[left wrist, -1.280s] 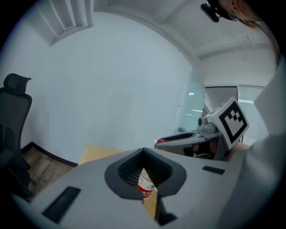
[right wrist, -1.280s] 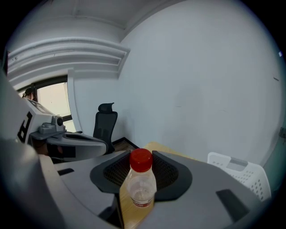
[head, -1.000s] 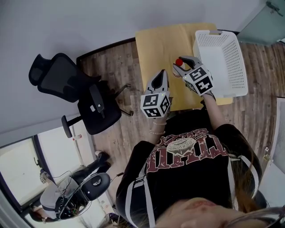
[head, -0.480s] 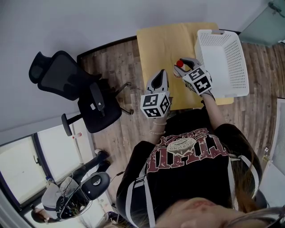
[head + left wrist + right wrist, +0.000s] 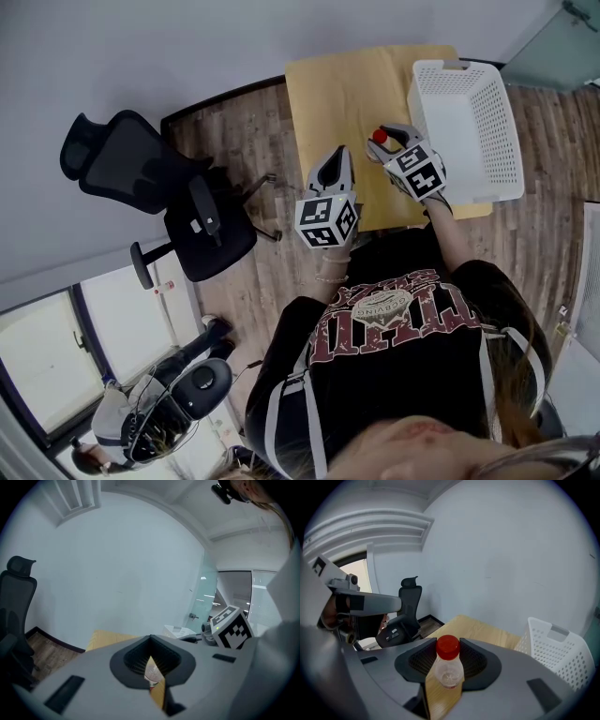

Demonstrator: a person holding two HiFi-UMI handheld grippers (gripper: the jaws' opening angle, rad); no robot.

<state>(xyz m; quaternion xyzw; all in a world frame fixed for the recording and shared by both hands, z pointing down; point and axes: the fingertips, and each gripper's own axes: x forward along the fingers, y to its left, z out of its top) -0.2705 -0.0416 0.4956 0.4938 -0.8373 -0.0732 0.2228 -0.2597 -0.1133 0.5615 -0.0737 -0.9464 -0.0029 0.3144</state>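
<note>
I see a small clear plastic bottle [image 5: 449, 673] with a red cap, standing upright and gripped by its body between the jaws of my right claw [image 5: 448, 660]. In the head view little more than its red cap shows. It sits over the wooden tabletop [image 5: 342, 84], just beside the white basket [image 5: 469, 122].

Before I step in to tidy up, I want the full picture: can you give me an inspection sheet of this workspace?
Surface: pale wooden table, small and rectangular.
Job's things: clear plastic bottle with red cap, between the jaws of the right gripper, beside a white perforated plastic basket; nothing seen inside it.
Clutter: nothing seen.
Grippers: right gripper shut on the bottle; left gripper jaws nearly together, small pale red-banded thing in the gap, hold unclear.
Cables: nothing seen on the table.
Surroundings: black office chair, wood floor, white wall.
</note>
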